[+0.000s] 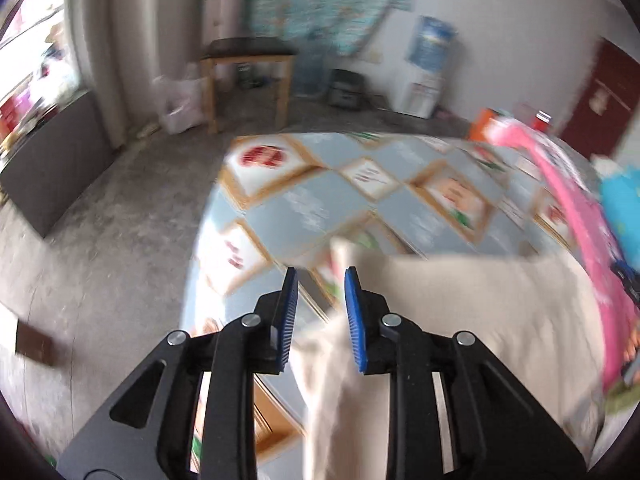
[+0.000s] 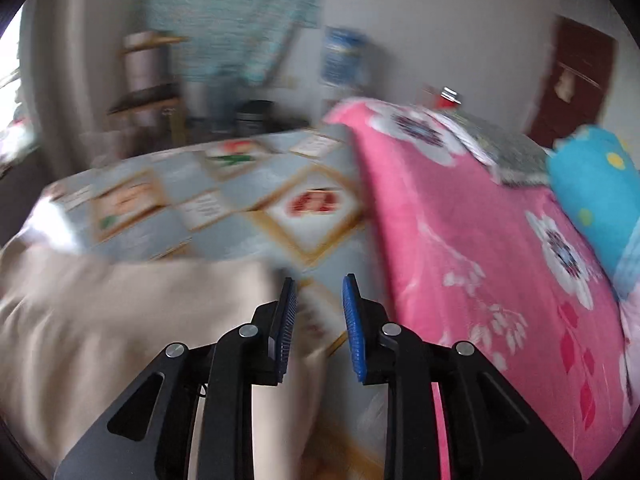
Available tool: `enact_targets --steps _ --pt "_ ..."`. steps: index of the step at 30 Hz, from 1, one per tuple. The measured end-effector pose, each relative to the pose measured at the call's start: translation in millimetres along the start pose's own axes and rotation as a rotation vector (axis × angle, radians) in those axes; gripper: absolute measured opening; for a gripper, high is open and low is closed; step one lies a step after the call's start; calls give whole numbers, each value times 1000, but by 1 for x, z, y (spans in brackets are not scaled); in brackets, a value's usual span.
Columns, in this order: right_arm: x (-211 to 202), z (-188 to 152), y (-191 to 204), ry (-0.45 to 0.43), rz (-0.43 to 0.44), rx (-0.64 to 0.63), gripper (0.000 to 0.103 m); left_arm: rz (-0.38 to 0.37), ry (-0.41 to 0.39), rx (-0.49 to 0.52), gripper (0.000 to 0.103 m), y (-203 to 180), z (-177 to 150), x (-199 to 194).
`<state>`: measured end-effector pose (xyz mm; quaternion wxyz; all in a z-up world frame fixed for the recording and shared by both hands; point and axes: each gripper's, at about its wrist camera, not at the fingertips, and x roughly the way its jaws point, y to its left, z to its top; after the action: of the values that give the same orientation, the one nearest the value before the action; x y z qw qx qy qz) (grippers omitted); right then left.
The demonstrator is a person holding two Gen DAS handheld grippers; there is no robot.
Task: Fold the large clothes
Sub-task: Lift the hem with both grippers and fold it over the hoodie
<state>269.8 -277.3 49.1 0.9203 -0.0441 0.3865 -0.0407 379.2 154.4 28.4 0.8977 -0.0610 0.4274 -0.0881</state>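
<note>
Both the left hand-held gripper (image 1: 321,276) and the right hand-held gripper (image 2: 319,282) stand with jaws apart, gripping nothing, over the beige garment (image 1: 460,304) lying on the patterned bed sheet (image 1: 320,196), with the pink blanket (image 2: 480,240) at 3 o'clock.

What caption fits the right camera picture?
Open right hand-held gripper above beige garment beside pink blanket.
</note>
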Motion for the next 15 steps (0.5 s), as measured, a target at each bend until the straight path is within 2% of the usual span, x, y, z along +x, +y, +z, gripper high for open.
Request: enact_targets --steps 1,3,4,6,7,8,9,10,11,13,15 --pt "-6 -11 11 17 56 -37 24 -36 18 31 23 -8 -11 -4" --pt "-4 -34 24 70 105 -72 24 -85 72 47 24 -15 -31 -1" --pt "2 -43 25 105 111 -75 24 -75 116 47 24 -16 -44 8" --pt "29 -68 16 222 93 -57 23 -8 183 24 22 -7 -65 27" --pt "35 -77 5 225 133 -14 21 -15 198 -23 15 5 -74 34" --pt "32 -77 -4 225 161 29 20 -19 164 -60 3 14 -77 31" --pt "29 -74 -8 235 155 56 12 -29 171 -85 2 20 -77 30" --pt "23 -69 -11 231 144 71 12 -41 169 -114 2 24 -76 26" --pt "11 -58 -11 191 136 66 12 -45 159 -125 2 25 -74 22" --pt "0 -39 -5 138 135 39 12 -14 116 -53 4 13 -64 12" --pt "0 -21 5 105 141 26 12 -32 92 -14 4 -2 -49 12"
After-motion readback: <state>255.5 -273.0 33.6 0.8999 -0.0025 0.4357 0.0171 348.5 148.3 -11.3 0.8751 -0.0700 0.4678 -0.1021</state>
